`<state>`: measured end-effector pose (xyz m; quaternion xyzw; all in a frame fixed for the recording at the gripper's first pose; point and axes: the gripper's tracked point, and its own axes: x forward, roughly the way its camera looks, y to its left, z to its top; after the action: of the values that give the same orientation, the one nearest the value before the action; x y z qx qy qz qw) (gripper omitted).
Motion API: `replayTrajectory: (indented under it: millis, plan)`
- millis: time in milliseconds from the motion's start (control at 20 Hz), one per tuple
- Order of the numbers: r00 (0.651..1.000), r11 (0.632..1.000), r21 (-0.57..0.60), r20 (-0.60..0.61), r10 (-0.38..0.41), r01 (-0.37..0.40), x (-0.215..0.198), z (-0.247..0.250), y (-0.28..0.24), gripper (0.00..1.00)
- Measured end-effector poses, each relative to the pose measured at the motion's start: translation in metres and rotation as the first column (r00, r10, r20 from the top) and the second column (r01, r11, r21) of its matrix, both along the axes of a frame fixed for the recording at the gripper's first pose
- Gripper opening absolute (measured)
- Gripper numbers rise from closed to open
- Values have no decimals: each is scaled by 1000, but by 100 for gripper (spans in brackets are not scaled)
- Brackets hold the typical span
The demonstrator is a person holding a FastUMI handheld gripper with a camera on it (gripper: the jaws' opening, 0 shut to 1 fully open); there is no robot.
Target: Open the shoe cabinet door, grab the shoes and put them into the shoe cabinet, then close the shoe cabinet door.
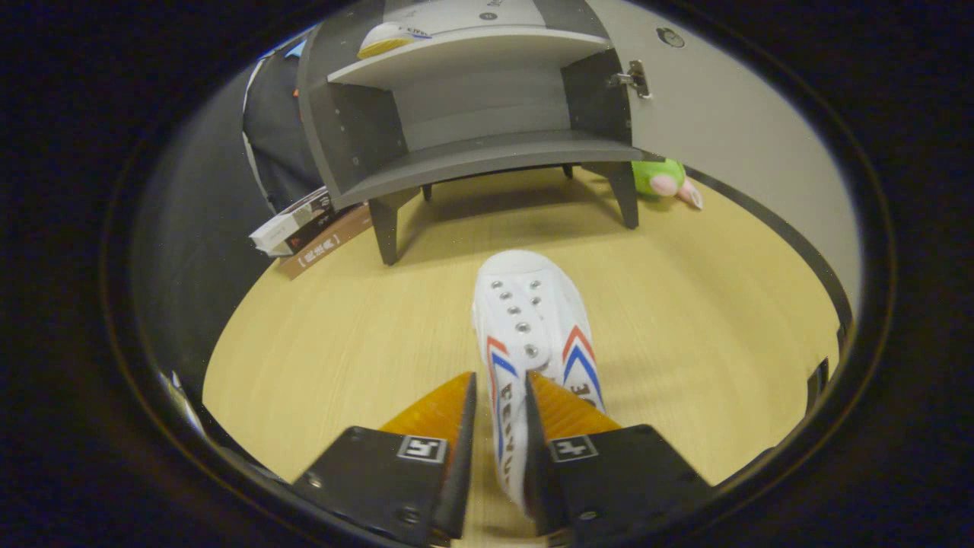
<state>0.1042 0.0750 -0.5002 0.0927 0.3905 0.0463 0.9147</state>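
Note:
A white shoe (533, 320) with red and blue chevrons on its sides is held between my fingers, its toe pointing away toward the cabinet. My gripper (500, 392) is shut on the shoe's side wall near the heel opening. Beyond the toe stands the grey shoe cabinet (472, 114) on short dark legs. Its door (730, 129) is swung wide open to the right, hung on a metal hinge (634, 78). The lower shelf (494, 152) is bare. On the upper shelf lies another white shoe (388, 39) with a yellowish sole.
The floor (342, 342) is light wood. A stack of books (308, 228) lies left of the cabinet's front leg. A green plush toy (663, 179) sits by the right leg, under the open door. Dark booth cloth hangs behind on the left.

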Motion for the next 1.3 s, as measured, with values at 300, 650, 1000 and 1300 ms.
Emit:
replayTrajectory:
  millis: [300,650,1000,1300]
  plan:
    - [996,999,42,84,12,-16,-2,1,5,5]
    - [989,998,62,149,-3,-6,1,23,-6,5]
    - [988,983,169,148,48,-73,-25,82,13,5]
    - [962,984,115,255,101,-134,-34,147,24,5]
